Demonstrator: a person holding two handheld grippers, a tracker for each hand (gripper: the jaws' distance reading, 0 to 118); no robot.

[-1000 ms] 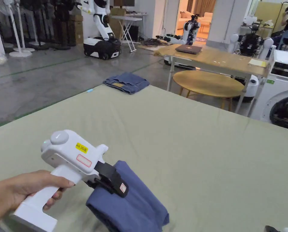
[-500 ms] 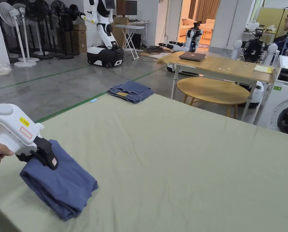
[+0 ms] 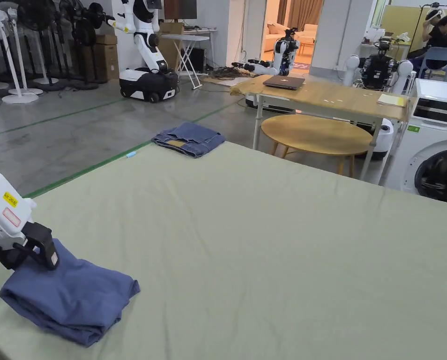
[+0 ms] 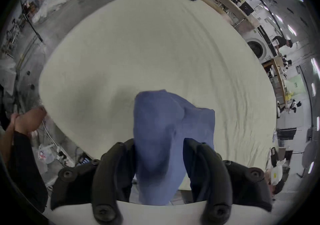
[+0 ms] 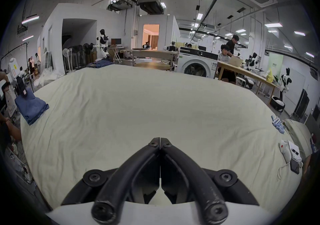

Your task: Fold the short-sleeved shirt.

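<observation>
The folded blue short-sleeved shirt [image 3: 72, 300] lies near the left edge of the green-covered table [image 3: 264, 234], one end lifted. My left gripper [image 3: 44, 255] is shut on that raised end. In the left gripper view the shirt [image 4: 169, 124] runs up between the two black jaws of that gripper [image 4: 158, 142], and both press on it. The right gripper view has the shirt [image 5: 31, 107] at far left with the left gripper [image 5: 21, 90] above it. My right gripper [image 5: 160, 139] is shut on nothing, low over the near side of the table.
Folded jeans [image 3: 188, 138] sit at the table's far corner. Beyond the far edge stand a round wooden table [image 3: 316, 133] and a washing machine [image 3: 428, 154]. A white device with a cable [image 5: 285, 150] and small blue bits [image 5: 277, 124] lie at the table's right edge.
My left gripper has carried the folded shirt leftward, from the near middle to the table's left edge. The shirt's free end now rests on the sheet.
</observation>
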